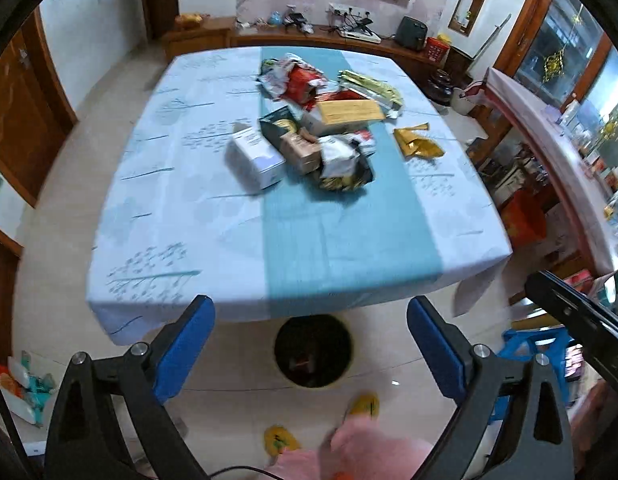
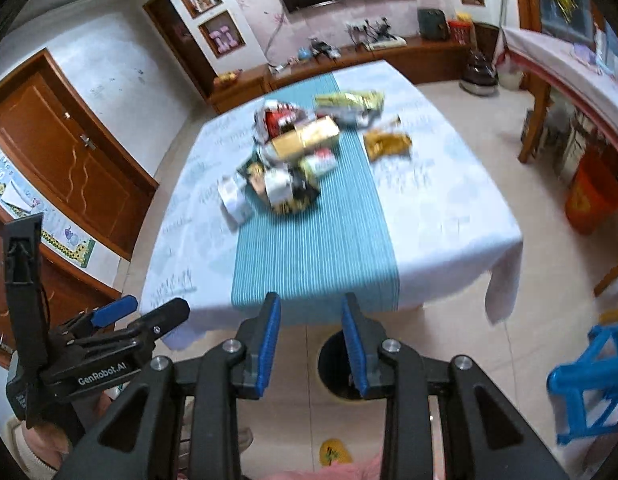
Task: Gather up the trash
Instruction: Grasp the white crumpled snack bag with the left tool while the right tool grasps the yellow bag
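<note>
Above the near table edge, both claws hang empty.
Left claw (image 1: 311,344) gapes wide, right claw (image 2: 311,344) partly open; trash pile (image 1: 317,128) lies far off mid-table (image 1: 189,220), gold wrapper (image 1: 417,144) to its right, black bin (image 1: 313,354) on the floor below.

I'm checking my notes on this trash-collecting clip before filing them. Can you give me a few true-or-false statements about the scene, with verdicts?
1. Both hand-held grippers are empty. True: nothing sits between the left hand-held gripper fingers or the right hand-held gripper fingers.
2. The trash pile lies on the floor. False: it lies on the table.
3. A dark round bin stands on the floor at the table's near edge. True.
4. The gold wrapper is buried under the pile. False: it lies apart, beside the pile.
</note>
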Demonstrator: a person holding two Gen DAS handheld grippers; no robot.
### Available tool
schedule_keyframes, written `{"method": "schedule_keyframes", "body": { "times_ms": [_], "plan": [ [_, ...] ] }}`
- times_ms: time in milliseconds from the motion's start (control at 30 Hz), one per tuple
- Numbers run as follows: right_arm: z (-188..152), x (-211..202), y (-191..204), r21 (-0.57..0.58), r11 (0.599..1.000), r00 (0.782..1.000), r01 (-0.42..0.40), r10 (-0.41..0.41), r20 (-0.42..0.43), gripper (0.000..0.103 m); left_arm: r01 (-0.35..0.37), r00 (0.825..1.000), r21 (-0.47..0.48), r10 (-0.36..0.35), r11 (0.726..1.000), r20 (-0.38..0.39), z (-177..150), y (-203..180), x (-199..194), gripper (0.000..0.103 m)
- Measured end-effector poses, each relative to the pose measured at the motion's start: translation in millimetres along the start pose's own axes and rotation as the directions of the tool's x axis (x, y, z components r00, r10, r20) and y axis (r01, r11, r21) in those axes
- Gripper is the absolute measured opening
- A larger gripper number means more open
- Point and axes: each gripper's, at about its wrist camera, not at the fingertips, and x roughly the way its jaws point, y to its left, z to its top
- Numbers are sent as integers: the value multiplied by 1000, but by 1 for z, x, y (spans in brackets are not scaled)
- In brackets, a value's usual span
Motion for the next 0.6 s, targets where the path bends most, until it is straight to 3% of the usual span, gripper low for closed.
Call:
{"method": "schedule_keyframes", "body": {
  "times_ms": [167,367,533,600],
  "plan": [
    [48,27,-24,-51,998,1000,24,-24,-11,31,27,999,-55,-29,998,-42,43,-8,28,96],
    [118,97,-70,-142,989,993,-28,11,-119,32,-27,998,-199,16,980,-56,94,-16,76,96],
    [166,154,-99,-236,969,974,-69,14,-227,35,-92,991,-359,52,929,-120,123,-22,128,96],
    [181,174,-105,-296,951,968,-85,8,-252,41,-105,989,-403,55,909,-134,131,-25,144,96]
  ]
}}
